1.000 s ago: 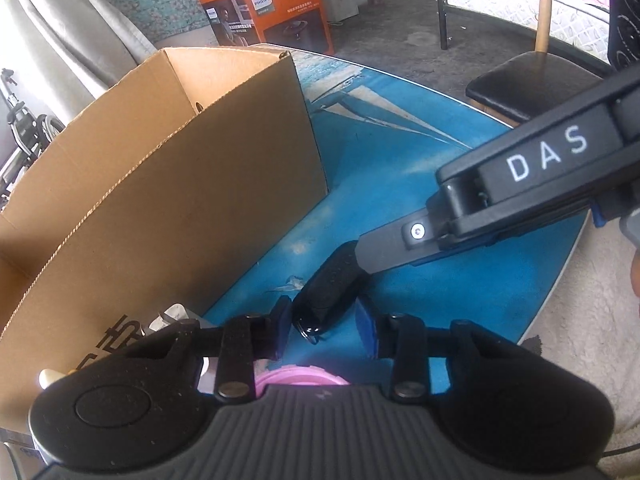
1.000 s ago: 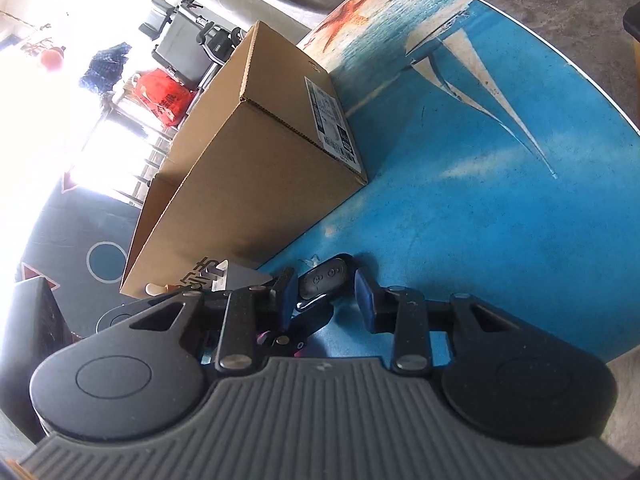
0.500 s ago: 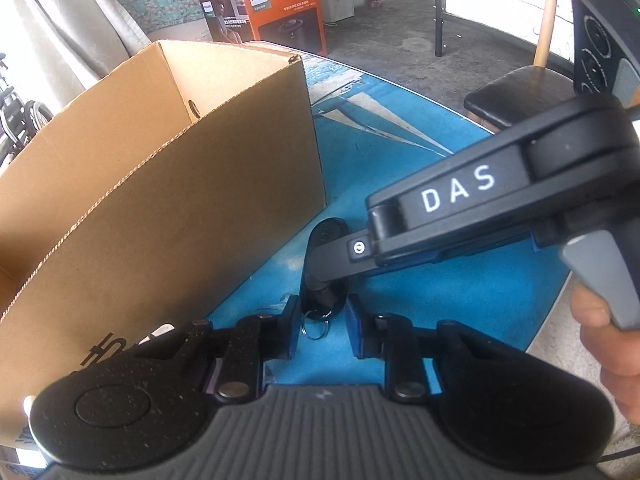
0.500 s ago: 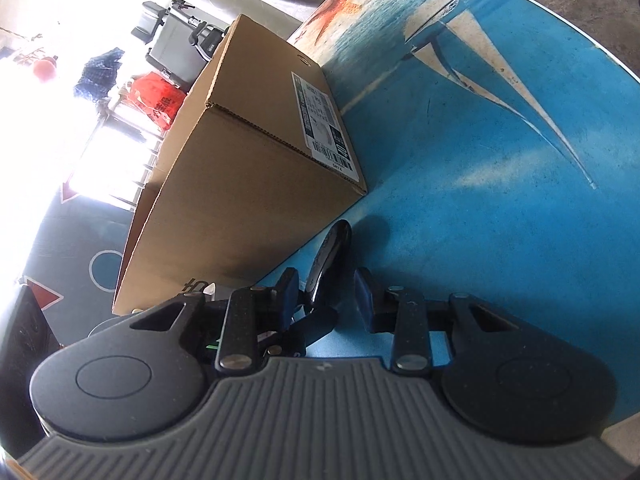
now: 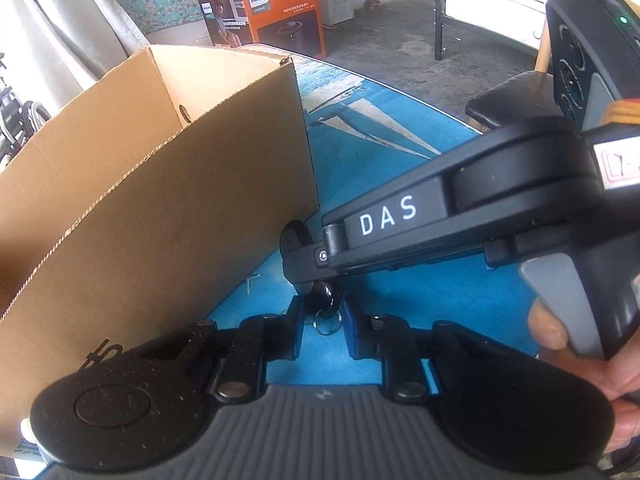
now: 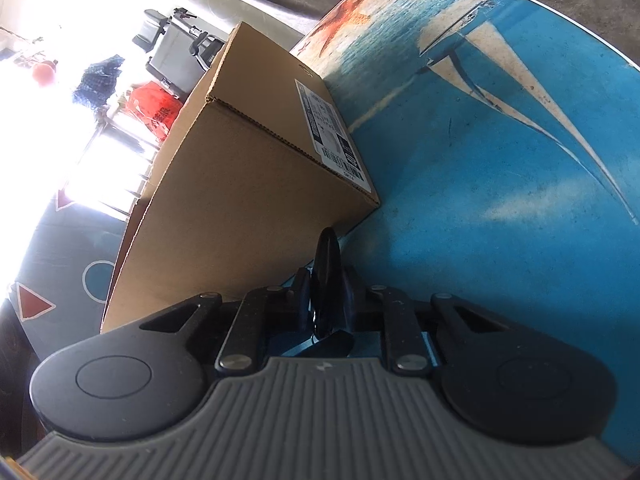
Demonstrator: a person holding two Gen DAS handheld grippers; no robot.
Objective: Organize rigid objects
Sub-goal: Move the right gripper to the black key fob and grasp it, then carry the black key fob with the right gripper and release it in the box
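- Two grippers meet at one small black plastic key fob (image 5: 320,300), just beside the tall brown cardboard box (image 5: 180,208) on the round blue table (image 5: 420,296).
- Our right gripper (image 6: 326,300) has just squeezed shut on the fob's flat sides.
- The fob stands on edge, its long way pointing ahead of us.
- Our left gripper (image 5: 322,320) has closed in tight around the ring end; we cannot tell if its pads press it.
- We think the right hand lifts it into the box.

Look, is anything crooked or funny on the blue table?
Yes: the black key fob stands on edge beside the cardboard box instead of lying flat, because the right gripper fingers have just closed on it.
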